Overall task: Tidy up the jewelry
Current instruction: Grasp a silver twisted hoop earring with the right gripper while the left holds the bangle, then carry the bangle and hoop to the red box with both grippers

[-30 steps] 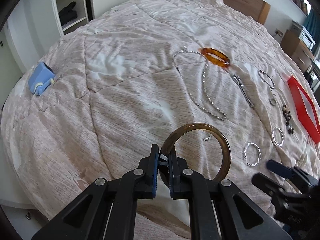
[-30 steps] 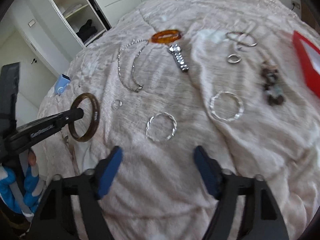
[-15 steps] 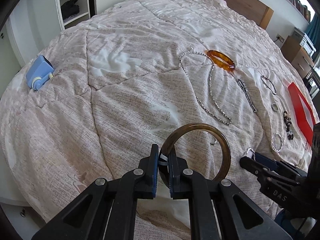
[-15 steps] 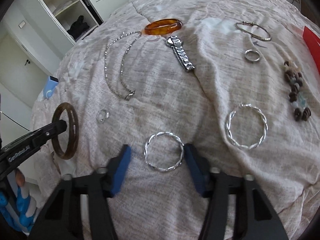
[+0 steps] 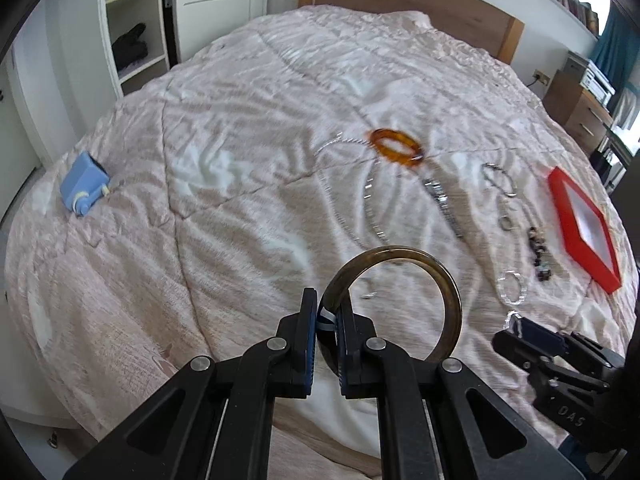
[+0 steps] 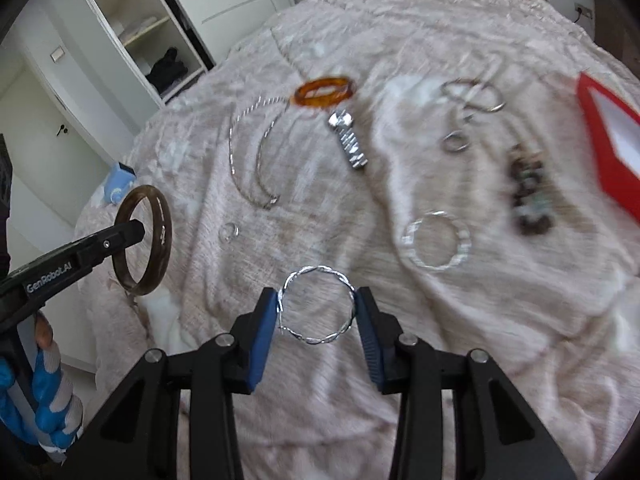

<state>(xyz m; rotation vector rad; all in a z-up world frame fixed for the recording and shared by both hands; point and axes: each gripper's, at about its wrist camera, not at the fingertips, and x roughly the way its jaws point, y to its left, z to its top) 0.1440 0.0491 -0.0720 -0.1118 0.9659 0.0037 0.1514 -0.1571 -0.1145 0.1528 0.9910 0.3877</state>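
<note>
My left gripper is shut on a dark brown bangle and holds it upright above the bed; the bangle also shows in the right wrist view. My right gripper is shut on a twisted silver bangle, its blue pads touching both sides, lifted off the bedspread. On the bedspread lie a second twisted silver bangle, an amber bangle, a silver chain necklace, a watch band, a small ring, a thin silver bracelet, another ring and a dark bead bracelet.
A red open jewelry box lies at the right on the bed. A blue device sits near the bed's left edge. A white wardrobe stands beyond the bed on the left, a wooden headboard at the far end.
My right gripper has closed around the near twisted silver bangle and raised it off the bedspread. My left gripper still holds the brown bangle and has pulled back a little.
</note>
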